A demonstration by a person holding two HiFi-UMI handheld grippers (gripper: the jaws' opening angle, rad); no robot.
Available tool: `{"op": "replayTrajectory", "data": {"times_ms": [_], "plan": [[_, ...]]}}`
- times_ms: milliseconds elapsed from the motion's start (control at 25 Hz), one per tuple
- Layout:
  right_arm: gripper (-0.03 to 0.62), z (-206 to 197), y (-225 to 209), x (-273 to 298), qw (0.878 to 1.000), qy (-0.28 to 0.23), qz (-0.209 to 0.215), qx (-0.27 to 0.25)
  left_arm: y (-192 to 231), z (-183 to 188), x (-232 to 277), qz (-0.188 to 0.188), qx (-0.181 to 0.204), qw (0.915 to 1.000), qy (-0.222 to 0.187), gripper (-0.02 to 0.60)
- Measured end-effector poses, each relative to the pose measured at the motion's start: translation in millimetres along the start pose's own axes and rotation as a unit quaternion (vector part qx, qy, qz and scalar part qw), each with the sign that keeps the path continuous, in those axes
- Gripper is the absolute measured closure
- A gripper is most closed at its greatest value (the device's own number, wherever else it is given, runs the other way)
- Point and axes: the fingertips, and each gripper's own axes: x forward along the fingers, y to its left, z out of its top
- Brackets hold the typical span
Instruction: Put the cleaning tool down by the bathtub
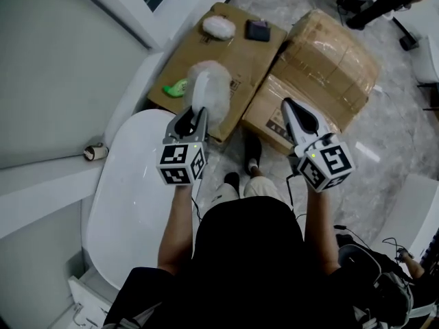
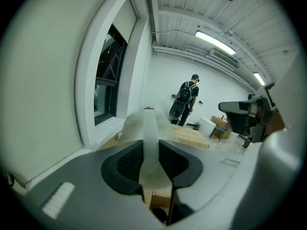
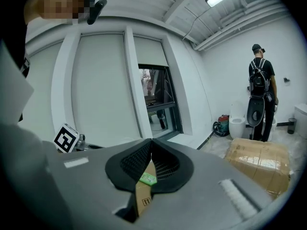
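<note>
The cleaning tool [image 1: 209, 88] is a white fluffy duster head on a flat white handle. My left gripper [image 1: 197, 114] is shut on that handle and holds it up over the flattened cardboard, just right of the white bathtub [image 1: 134, 197]. In the left gripper view the handle [image 2: 149, 143] stands upright between the jaws, and the fluffy head [image 2: 134, 124] rises behind them. My right gripper [image 1: 288, 105] hovers over the taped box, shut with nothing in it; in the right gripper view its jaws [image 3: 151, 142] meet at the tips.
Flattened cardboard [image 1: 254, 57] carries a green object [image 1: 177, 88], a second white fluffy pad [image 1: 219, 26] and a dark item [image 1: 258, 30]. A large taped box [image 1: 329, 64] lies to the right. A small roll [image 1: 96, 151] sits on the ledge. A person [image 2: 184, 102] stands far off.
</note>
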Motion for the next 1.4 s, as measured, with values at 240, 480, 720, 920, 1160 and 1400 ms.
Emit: {"op": "replayTrajectory", "data": {"times_ms": [240, 480, 720, 920, 1160, 1400], "plan": [[0.585, -1.0, -30.5, 41.2, 0.999, 0.023, 0.027, 0.007, 8.2, -3.5, 42.9, 0.016, -0.017, 0.9995, 0.023, 0.489], [0.585, -10.9, -55.7, 75.1, 0.998, 0.048, 0.05, 0.012, 10.6, -15.5, 81.4, 0.029, -0.014, 0.9982, 0.05, 0.489], [0.585, -24.5, -77.6, 101.4, 0.994, 0.073, 0.072, 0.023, 11.4, -30.0, 121.1, 0.037, -0.022, 0.9964, 0.074, 0.489], [0.585, -41.1, -96.8, 118.2, 0.992, 0.093, 0.084, 0.033, 12.6, -47.1, 151.9, 0.045, -0.03, 0.9942, 0.093, 0.489], [0.585, -57.7, -111.9, 133.6, 0.988, 0.108, 0.1, 0.041, 11.1, -67.2, 177.7, 0.054, -0.033, 0.9915, 0.114, 0.489], [0.585, -70.5, -116.5, 143.9, 0.985, 0.121, 0.112, 0.041, 8.5, -84.7, 192.9, 0.054, -0.032, 0.9897, 0.128, 0.489]]}}
